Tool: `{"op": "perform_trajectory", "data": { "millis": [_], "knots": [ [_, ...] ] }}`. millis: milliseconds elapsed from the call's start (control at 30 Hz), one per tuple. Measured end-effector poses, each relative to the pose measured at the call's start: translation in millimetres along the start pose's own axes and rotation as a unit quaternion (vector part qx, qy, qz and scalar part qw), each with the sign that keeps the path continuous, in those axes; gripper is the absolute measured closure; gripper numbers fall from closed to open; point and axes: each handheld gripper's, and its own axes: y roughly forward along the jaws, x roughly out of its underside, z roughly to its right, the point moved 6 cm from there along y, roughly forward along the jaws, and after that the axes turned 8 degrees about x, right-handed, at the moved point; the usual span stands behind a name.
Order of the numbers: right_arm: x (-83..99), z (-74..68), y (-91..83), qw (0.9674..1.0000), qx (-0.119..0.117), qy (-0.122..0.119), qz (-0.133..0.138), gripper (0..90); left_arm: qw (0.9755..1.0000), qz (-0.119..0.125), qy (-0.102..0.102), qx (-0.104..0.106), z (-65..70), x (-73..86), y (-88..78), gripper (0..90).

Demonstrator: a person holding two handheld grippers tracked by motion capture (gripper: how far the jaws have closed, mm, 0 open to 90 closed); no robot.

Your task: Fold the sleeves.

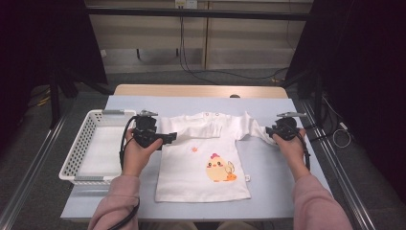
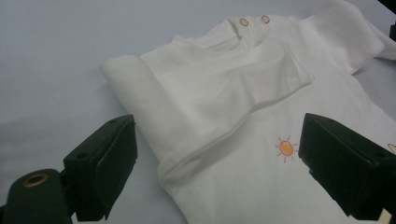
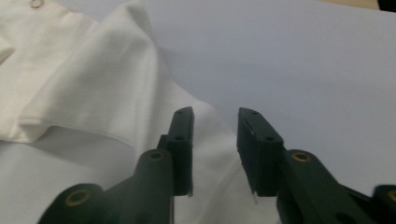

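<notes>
While both grippers rest at the garment's two sides, the count stands as follows. One white shirt [image 1: 203, 158], small, long-sleeved, lies flat on the pale blue table [image 1: 277, 191], near its middle. Its collar points to the far edge, its hem to the person; the long axis of the body runs near to far, and the sleeves run across it. One chick print [image 1: 219, 168] and one small sun print [image 2: 286, 148] mark the chest; two snap buttons [image 2: 254, 20] sit at the neck opening. The sleeve on the left gripper's side is folded inward across the chest; the other sleeve stretches out sideways toward the right gripper.

One white mesh basket [image 1: 79, 148] stands on the table just left of the shirt.

Two grippers, one per hand. Left gripper [image 2: 219, 154]: jaws spread wide, straddling the folded edge of the shirt, pads clear of the cloth. Right gripper [image 3: 215, 149]: jaws parted with a narrow gap above the end of the outstretched sleeve, gripping nothing.

Two pink sleeves [image 1: 117, 201] cover the person's forearms.
</notes>
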Motion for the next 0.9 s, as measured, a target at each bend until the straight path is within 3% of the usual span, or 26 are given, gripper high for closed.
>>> {"op": "perform_trajectory", "data": {
  "millis": [200,233,267,333,367,600,900],
  "knots": [
    [12.7,10.8,12.2,0.9992,0.019,0.008,-0.035,52.5,1.0,0.0,0.003,0.0,-0.7,-0.3,0.4,11.9],
    [13.3,11.9,14.2,0.9995,0.016,0.015,-0.024,56.0,1.0,0.004,-0.002,-0.001,-0.5,-0.6,0.3,11.9],
    [14.9,9.8,13.1,0.999,0.004,0.031,-0.031,60.5,1.0,0.001,-0.001,-0.002,-1.1,-0.3,-0.3,11.9],
    [14.0,9.9,13.5,0.9994,-0.005,0.024,-0.023,82.9,1.0,0.005,-0.003,-0.003,-1.1,-0.8,-0.9,11.9],
    [13.1,11.5,14.6,0.9995,-0.01,0.023,-0.016,85.0,1.0,0.006,-0.002,-0.002,-1.3,-0.8,-1.5,11.9],
    [11.7,8.6,8.1,0.9976,-0.02,0.059,-0.031,87.0,1.0,0.006,-0.004,-0.002,-1.8,-0.3,-3.0,11.9],
    [-24.1,10.2,-22.5,0.9989,-0.022,0.04,0.014,87.1,0.9999,0.011,0.0,-0.008,-3.2,-2.1,-6.6,11.9]
  ]
}}
